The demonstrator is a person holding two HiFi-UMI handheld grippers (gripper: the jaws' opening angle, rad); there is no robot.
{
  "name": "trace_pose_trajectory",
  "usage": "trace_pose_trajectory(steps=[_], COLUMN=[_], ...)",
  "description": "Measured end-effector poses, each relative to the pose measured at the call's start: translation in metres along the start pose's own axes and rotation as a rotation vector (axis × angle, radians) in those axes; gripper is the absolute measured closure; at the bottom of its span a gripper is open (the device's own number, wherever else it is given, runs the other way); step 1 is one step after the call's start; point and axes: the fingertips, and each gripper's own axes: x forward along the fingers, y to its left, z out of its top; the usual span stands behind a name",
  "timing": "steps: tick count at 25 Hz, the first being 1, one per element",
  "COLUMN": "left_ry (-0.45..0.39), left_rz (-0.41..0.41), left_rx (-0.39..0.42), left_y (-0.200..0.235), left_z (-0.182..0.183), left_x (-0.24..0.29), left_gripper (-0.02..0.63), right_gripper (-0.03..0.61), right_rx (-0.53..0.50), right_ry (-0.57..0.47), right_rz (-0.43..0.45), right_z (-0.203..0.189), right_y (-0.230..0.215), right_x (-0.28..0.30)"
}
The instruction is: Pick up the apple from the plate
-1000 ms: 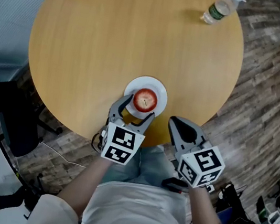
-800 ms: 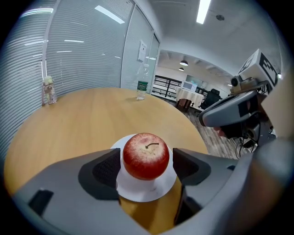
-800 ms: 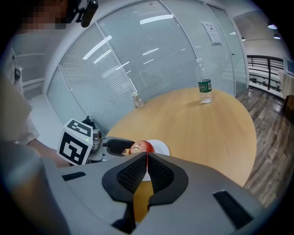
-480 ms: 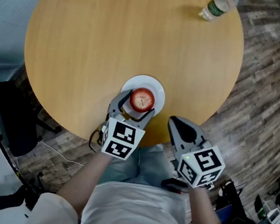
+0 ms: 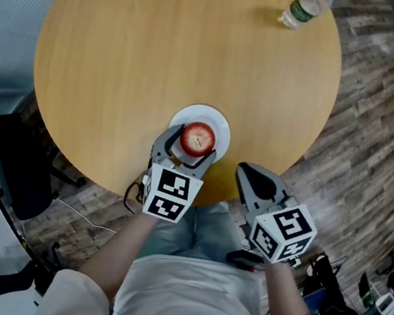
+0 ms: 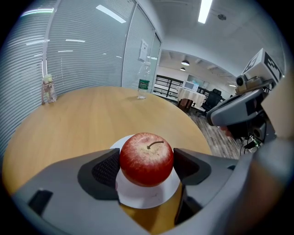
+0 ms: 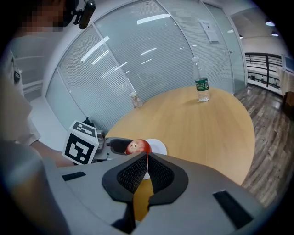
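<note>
apple [image 6: 146,159] between left gripper [image 6: 146,170] jaws

Grey jaws, black ribbed pads [image 6: 106,169], black-and-white marker cubes [image 5: 170,195], white sleeves [image 5: 73,297]

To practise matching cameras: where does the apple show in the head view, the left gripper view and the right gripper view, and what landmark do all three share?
Head view: apple near the centre, over the white plate.
Left gripper view: apple large, lower centre, between the jaws.
Right gripper view: apple small, left of centre, just above the jaws.
Shared landmark: the water bottle at the table's far edge.
</note>
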Motion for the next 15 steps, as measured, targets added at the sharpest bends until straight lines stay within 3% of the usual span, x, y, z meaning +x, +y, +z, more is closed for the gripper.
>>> trace_pose_trajectory(steps=[9, 15], left_ry=[-0.026, -0.074], left_rz=[0.004, 0.014], left_rx=[0.017, -0.022], left_y=[-0.007, -0.012], left_z=[0.008, 0.020], left_x=[-0.018, -0.051], left_gripper=[0.247, 0.247], right_gripper=[0.548, 0.548], right_rx=[-0.031, -0.088], right_ry=[-0.020, -0.049], right_rz=[0.012, 0.011], right_z=[0.009, 0.021], right_y=[0.010, 0.023], right_x=[-0.008, -0.021])
